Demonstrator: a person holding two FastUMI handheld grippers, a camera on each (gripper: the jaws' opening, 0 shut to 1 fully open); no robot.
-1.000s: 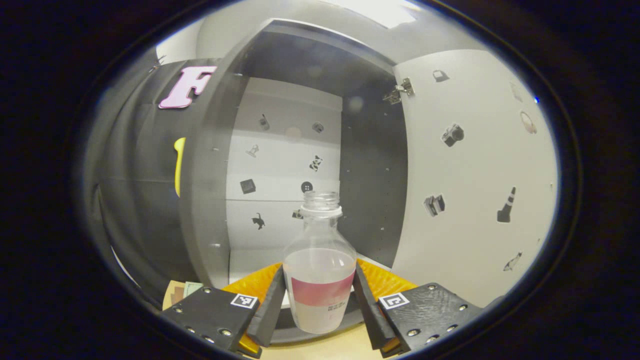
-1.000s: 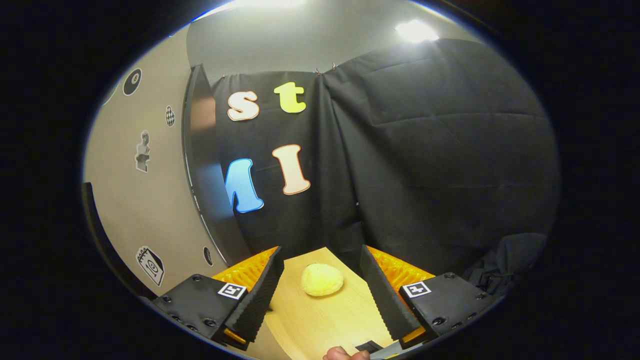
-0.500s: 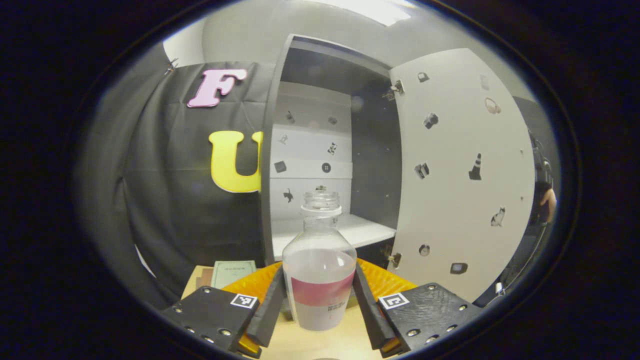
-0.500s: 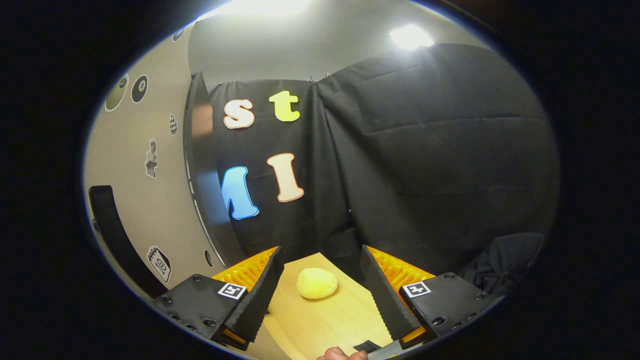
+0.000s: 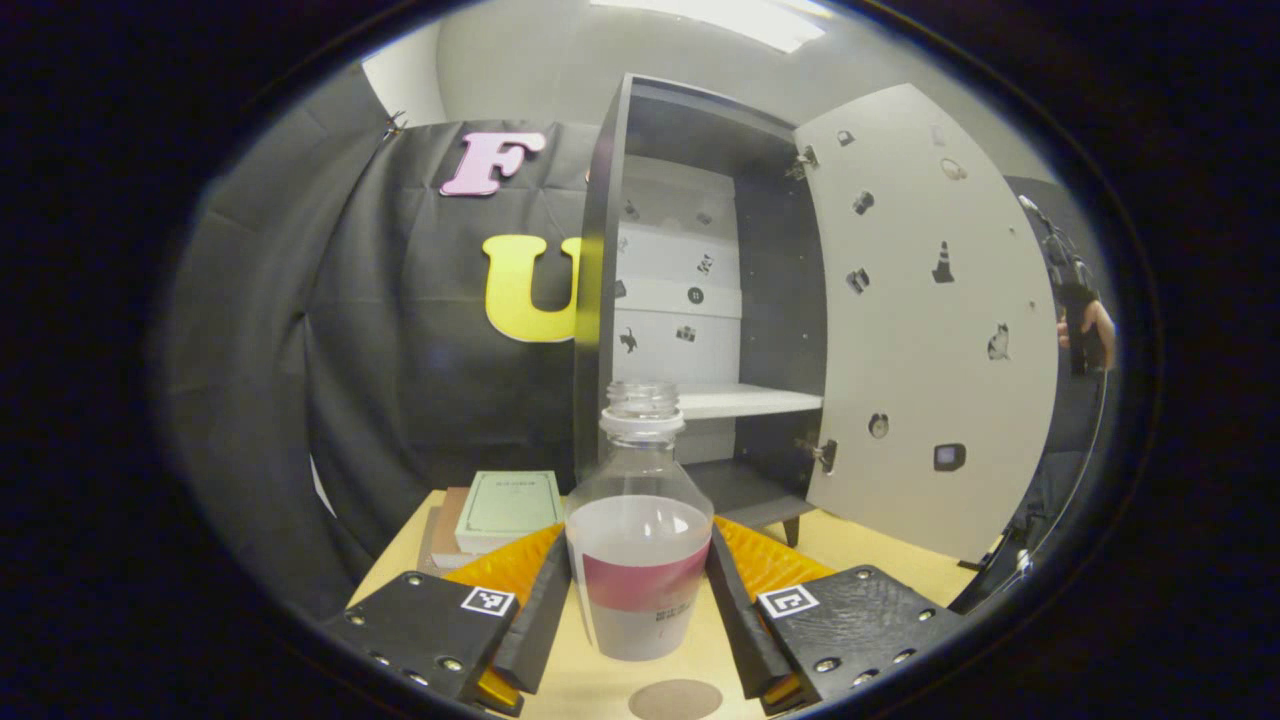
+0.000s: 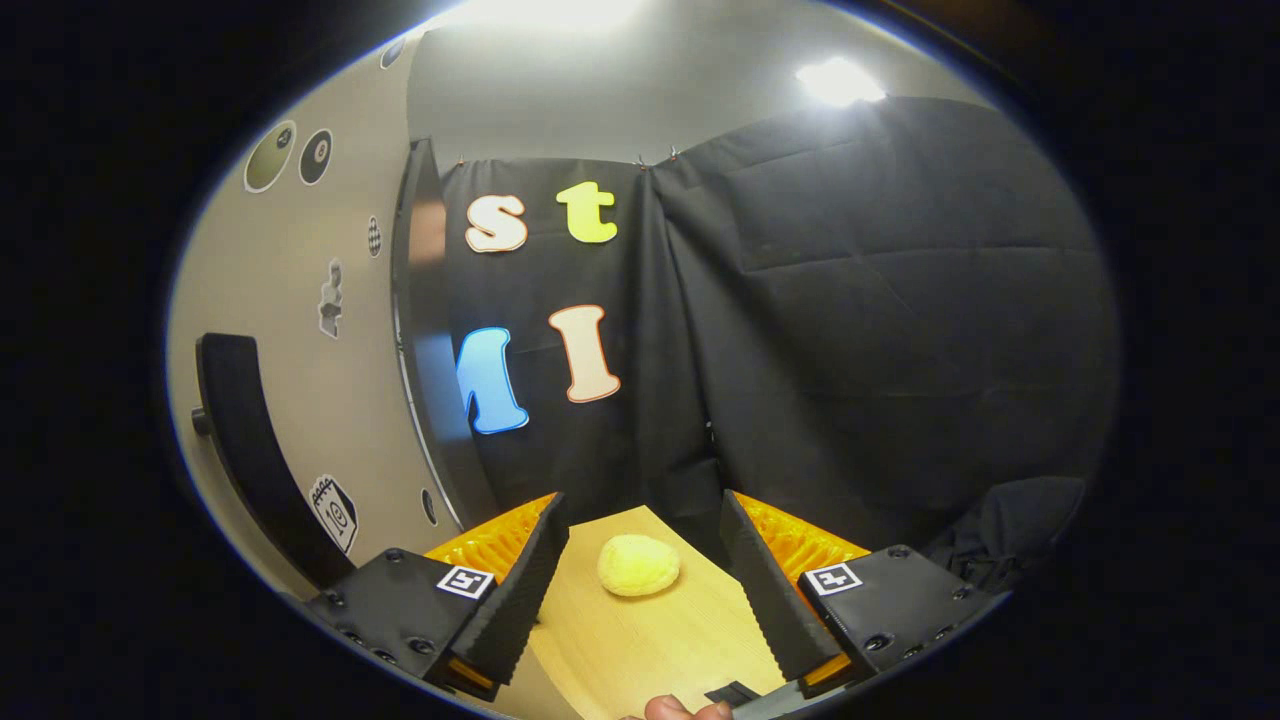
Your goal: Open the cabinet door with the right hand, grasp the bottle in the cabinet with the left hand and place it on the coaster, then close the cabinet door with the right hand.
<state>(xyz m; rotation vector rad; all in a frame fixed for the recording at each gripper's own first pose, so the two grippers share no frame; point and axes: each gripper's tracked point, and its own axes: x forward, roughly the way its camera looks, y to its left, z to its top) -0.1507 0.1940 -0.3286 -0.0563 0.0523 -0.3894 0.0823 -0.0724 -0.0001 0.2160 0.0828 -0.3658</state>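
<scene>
Both fingers of the left gripper (image 5: 638,612) pinch the bottle (image 5: 638,540) above the coaster (image 5: 675,699); the right gripper (image 6: 640,590) is spread, cabinet door (image 5: 930,330) open.

Bare table (image 5: 880,560) before open cabinet door (image 5: 930,330); books (image 5: 500,505) left; coaster (image 5: 675,699) unobstructed

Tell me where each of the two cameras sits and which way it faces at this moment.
Left gripper view: rides on the left gripper, facing the open cabinet; its fingers clamp the bottle above the coaster.
Right gripper view: rides on the right gripper, facing the booth's cloth wall; its open fingers frame a yellow lump, with the door handle at left and a fingertip below.
Shared: the cabinet door and wooden table.
</scene>
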